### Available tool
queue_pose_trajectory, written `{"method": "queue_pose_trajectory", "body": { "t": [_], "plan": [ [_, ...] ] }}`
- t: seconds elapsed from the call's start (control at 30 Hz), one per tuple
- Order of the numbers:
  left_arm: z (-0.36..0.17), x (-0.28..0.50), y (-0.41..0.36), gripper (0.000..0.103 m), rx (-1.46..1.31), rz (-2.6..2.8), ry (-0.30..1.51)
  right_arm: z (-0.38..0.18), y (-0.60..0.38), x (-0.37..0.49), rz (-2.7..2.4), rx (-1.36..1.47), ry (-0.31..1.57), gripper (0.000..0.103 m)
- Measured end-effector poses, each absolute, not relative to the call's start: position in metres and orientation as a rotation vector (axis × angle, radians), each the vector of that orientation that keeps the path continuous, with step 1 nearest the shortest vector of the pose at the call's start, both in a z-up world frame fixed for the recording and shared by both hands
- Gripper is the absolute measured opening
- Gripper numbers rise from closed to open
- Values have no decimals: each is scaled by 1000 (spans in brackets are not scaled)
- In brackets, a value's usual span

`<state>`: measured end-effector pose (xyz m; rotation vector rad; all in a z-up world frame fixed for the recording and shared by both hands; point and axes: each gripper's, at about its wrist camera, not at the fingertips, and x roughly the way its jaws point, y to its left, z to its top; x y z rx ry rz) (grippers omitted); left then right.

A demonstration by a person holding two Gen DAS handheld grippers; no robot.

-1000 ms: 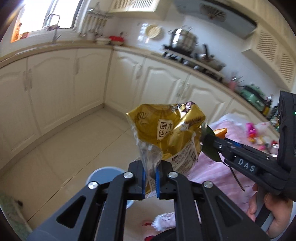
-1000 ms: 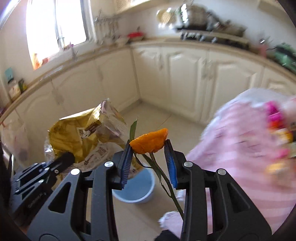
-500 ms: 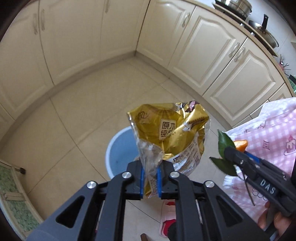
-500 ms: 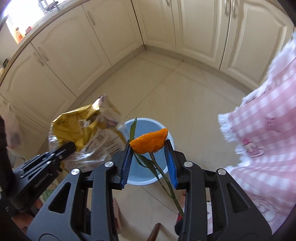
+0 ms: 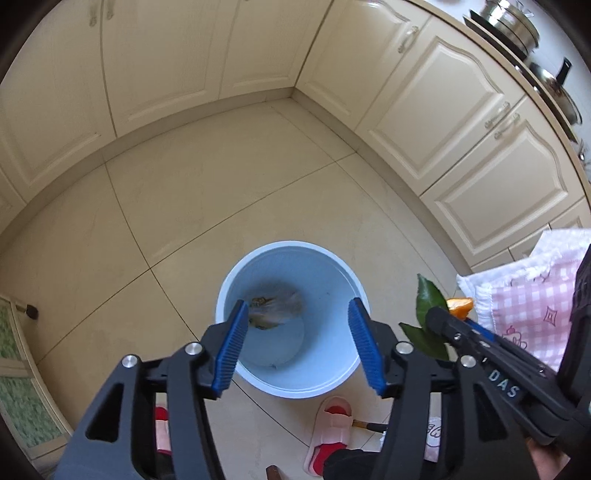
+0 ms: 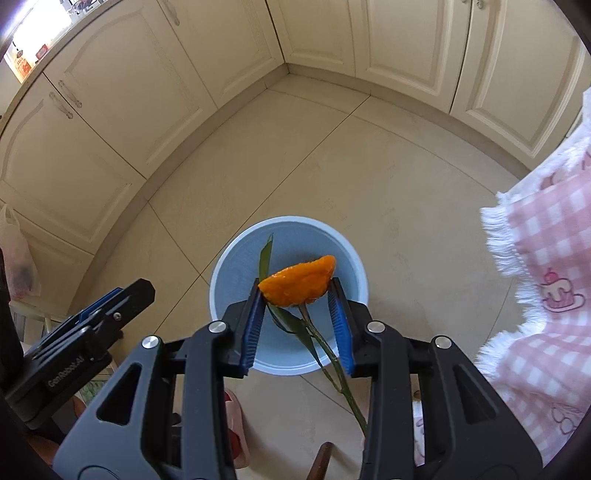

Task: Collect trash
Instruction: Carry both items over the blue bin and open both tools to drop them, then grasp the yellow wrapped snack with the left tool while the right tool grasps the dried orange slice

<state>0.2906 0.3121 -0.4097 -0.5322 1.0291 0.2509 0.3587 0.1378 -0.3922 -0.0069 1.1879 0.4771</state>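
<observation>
A light blue bin (image 5: pixel 332 384) stands on the tiled floor under both grippers. My left gripper (image 5: pixel 297 314) hangs over it, its jaws opening with nothing between them. The yellow snack bag (image 5: pixel 275 308) shows as a blur inside the bin. My right gripper (image 6: pixel 295 291) is shut on an orange peel (image 6: pixel 299 282) with a green stem and leaves (image 6: pixel 325 347), held above the bin (image 6: pixel 236 258). In the left wrist view that peel (image 5: pixel 460 306) and its leaves (image 5: pixel 426 299) show at the right gripper's tip beside the bin.
Cream cabinet doors (image 5: pixel 436 110) curve around the floor. A pink checked tablecloth (image 6: pixel 546 258) hangs at the right. Pink slippers (image 5: pixel 328 435) lie on the floor just below the bin. A plastic bag (image 6: pixel 16 258) hangs at the left. Pots (image 5: pixel 513 18) sit on the counter.
Both grippers dropped toward the bin and tilted down. The left gripper opened and the yellow bag fell out of it into the bin. The right still holds the peel.
</observation>
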Motion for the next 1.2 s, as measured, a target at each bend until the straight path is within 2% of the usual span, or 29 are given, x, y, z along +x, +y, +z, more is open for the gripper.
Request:
{"method": "queue_pose_trajectory", "body": {
  "t": [0.37, 0.4, 0.53, 0.8, 1.0, 1.2],
  "plan": [
    [-404, 285, 323, 56, -558, 271, 1013, -389, 167, 367, 516, 33, 1176, 37],
    [-403, 284, 323, 56, -562, 270, 1007, -387, 168, 367, 516, 32, 1166, 43],
    [-401, 282, 325, 56, -571, 268, 997, -378, 172, 366, 524, 29, 1137, 51],
    [-385, 270, 320, 56, -560, 264, 962, -353, 155, 353, 506, -2, 1093, 51],
    [-348, 258, 290, 56, -515, 221, 919, -303, 110, 328, 449, -24, 985, 51],
    [-277, 243, 225, 56, -452, 79, 816, -221, 40, 287, 355, -52, 797, 52]
  ]
}}
